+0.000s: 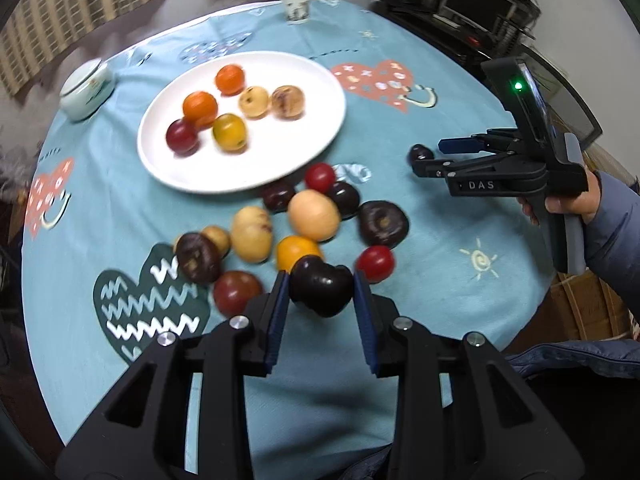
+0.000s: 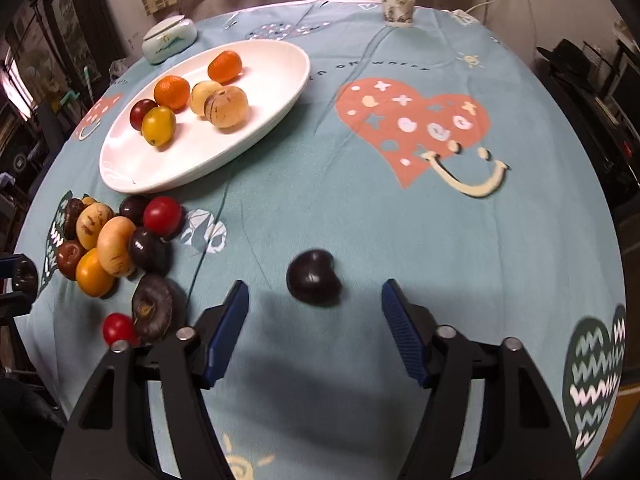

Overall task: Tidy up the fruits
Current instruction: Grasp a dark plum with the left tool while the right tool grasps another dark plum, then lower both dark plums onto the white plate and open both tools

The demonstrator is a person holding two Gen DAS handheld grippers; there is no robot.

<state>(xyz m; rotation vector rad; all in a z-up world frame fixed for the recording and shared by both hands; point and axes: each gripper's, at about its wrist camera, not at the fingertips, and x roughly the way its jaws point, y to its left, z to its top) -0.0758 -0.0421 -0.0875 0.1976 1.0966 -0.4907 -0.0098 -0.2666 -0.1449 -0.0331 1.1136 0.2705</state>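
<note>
Left gripper [image 1: 320,286] is clamped on a dark plum [image 1: 320,290]: both blue pads press its sides, and the fruit sits lifted clear of the counter [image 1: 440,280], over the near edge of the loose pile [image 1: 288,232].

Right gripper [image 2: 314,308] stands with its jaws apart, nothing between the pads. A second plum [image 2: 314,282] lies on the cloth just ahead of its fingertips, roughly centred in the gap, touching neither pad. No earlier view given, so jaw motion not noted.

Landmark: white plate [image 1: 320,80]. It already holds six fruits, grouped toward its left half. Its right half is bare.

Key relation for the coming move, as I judge it:
- Held plum is on the near side of the plate, with the pile between the two. The carry runs forward and slightly left, over the pile, to the plate.
- The held plum's indented side faces up and right; its longer dimension runs across the jaws, so the grip looks secure.
- The second plum is well right of the plate and apart from the pile; only the right gripper is near it. Its notch points up and right in the right wrist view, its broad body lying across the gap.

Risk: a low carry could knock the pile's top fruits.
</note>
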